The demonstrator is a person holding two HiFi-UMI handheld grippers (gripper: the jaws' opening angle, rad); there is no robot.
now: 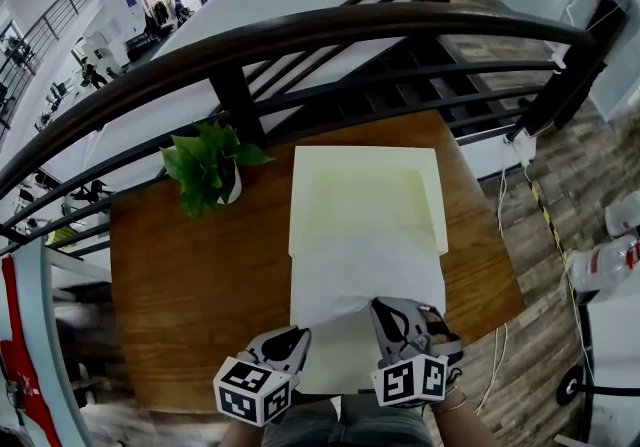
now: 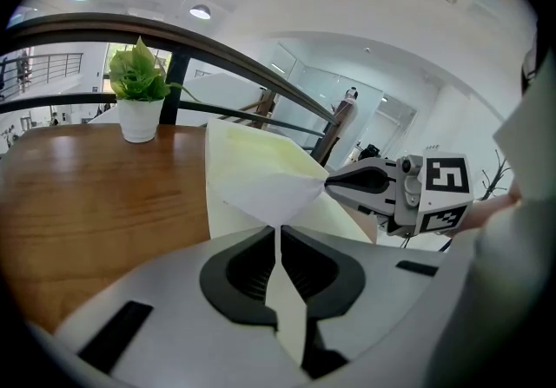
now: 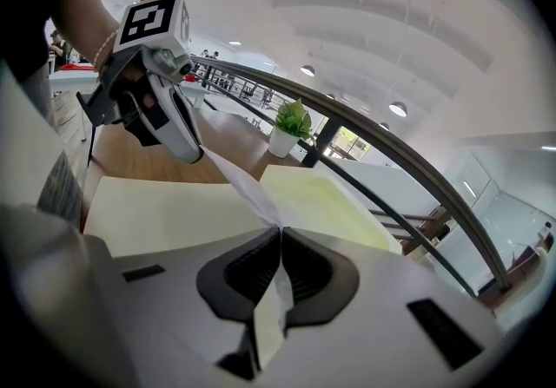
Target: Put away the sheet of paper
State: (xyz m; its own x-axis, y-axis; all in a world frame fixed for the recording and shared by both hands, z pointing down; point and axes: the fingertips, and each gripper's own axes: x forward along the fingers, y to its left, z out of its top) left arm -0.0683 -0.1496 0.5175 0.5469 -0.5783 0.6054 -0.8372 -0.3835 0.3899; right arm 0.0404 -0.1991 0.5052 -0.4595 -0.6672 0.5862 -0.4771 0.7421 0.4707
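Black-and-white square markers are carried on each gripper's cube. The plain white sheet of paper is laid at 6 o'clock on the wooden table. Its near corners are pinched and lifted by the left gripper and right gripper, both clamped tight on it. Its far edge is met by a pale yellow folder at 12 o'clock. A leafy plant is held in a white pot at 10 o'clock.

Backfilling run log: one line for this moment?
left hand-held gripper: shut on white paper sheet | right hand-held gripper: shut on same sheet | sheet: near edge lifted, far edge at pale yellow folder | surface: wooden table
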